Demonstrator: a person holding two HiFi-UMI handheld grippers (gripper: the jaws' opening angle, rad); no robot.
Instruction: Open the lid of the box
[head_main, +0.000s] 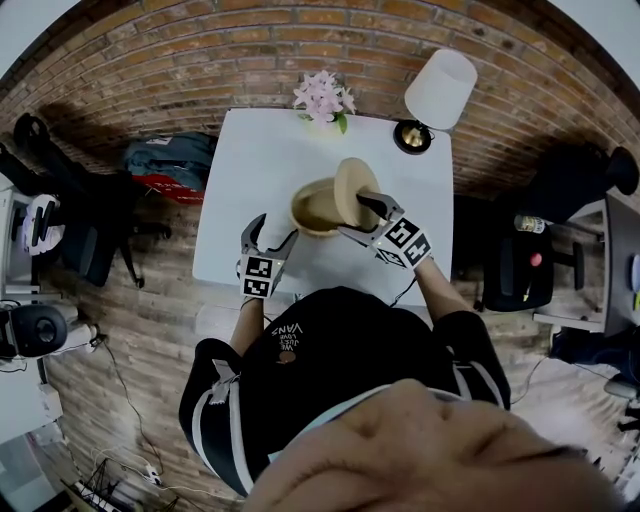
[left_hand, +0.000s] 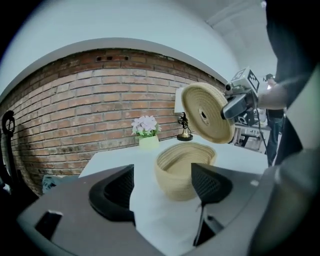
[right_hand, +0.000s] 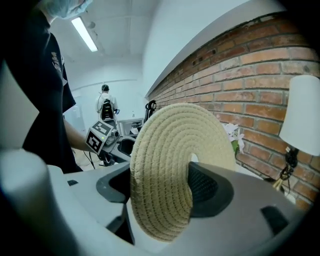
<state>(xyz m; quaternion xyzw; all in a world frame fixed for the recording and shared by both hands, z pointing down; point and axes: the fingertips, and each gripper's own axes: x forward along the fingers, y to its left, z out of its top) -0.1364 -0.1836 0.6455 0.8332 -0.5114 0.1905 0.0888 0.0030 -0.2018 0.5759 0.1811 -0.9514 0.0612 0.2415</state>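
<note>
Holding the lid (right_hand: 172, 165) up on edge, my right gripper (head_main: 352, 213) has its jaws closed on it, one jaw against each flat face. That puts the disc in the air just above and to the right of the open box (left_hand: 182, 170). The box sits uncovered near the middle of the white table (head_main: 250, 150) and looks empty inside. Both pieces look like coiled rope stitched in rings, so I judge the lid light, a little pliant rather than rigid, and rough enough that the pads should not slip. It does not look fragile, so a knock is unlikely to hurt it. What I watch for is flex: gripped across its thickness, a soft disc like this could bend or swivel between the pads if I tilt it fast. The left gripper view shows a small fitting at the lid's centre. I cannot tell whether it belongs to a knob on the far face, but a hold near that centre would balance the disc better than one at the rim. My left gripper (head_main: 275, 236) hangs just short of the box with its jaws wide and nothing between them. The box looks just as light and soft-walled and may skate on the smooth table, so the place to steady it is across the rim wall.
</note>
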